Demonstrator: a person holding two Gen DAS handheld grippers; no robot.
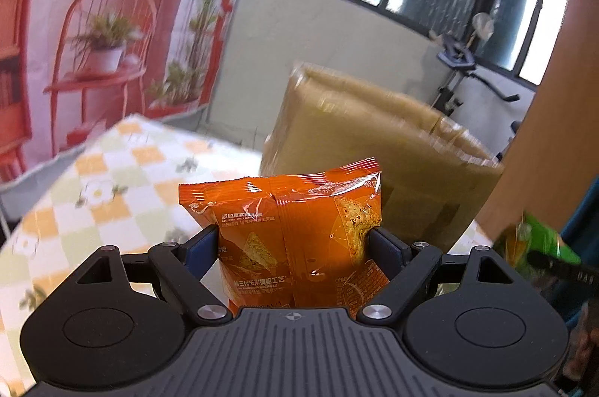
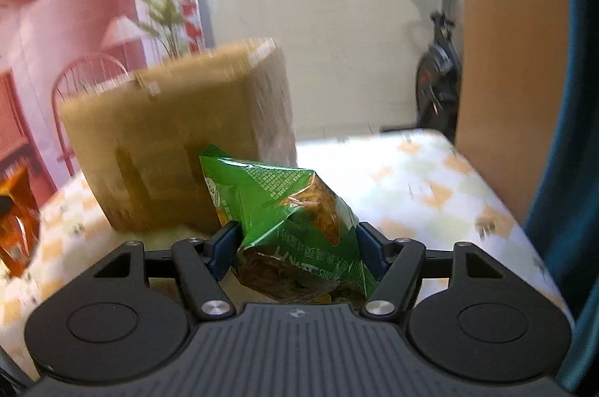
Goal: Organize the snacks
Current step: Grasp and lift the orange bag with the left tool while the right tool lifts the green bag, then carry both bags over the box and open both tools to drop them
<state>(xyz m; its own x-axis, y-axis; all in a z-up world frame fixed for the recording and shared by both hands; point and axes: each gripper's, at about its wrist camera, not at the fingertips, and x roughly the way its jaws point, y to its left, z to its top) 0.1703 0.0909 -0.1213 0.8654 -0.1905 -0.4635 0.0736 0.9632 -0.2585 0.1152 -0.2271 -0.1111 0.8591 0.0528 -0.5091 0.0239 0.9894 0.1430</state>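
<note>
My left gripper (image 1: 294, 239) is shut on an orange snack bag (image 1: 295, 228), which stands upright between its blue pads above the checked tablecloth. A brown cardboard box (image 1: 367, 142) stands just beyond it, a little to the right. The right gripper (image 2: 295, 241) is shut on a green snack bag (image 2: 295, 217), crumpled and tilted, held in front of the same cardboard box (image 2: 176, 142). At the right edge of the left wrist view the green bag (image 1: 535, 243) shows, and the orange bag (image 2: 17, 228) shows at the left edge of the right wrist view.
The table wears a yellow, green and white checked cloth (image 1: 112, 179) with its far edge near a wall mural (image 1: 93, 22). A wooden panel (image 2: 505, 60) rises at the right. An exercise bike (image 2: 438, 71) stands by the window wall. Bare tablecloth (image 2: 430, 187) lies right of the box.
</note>
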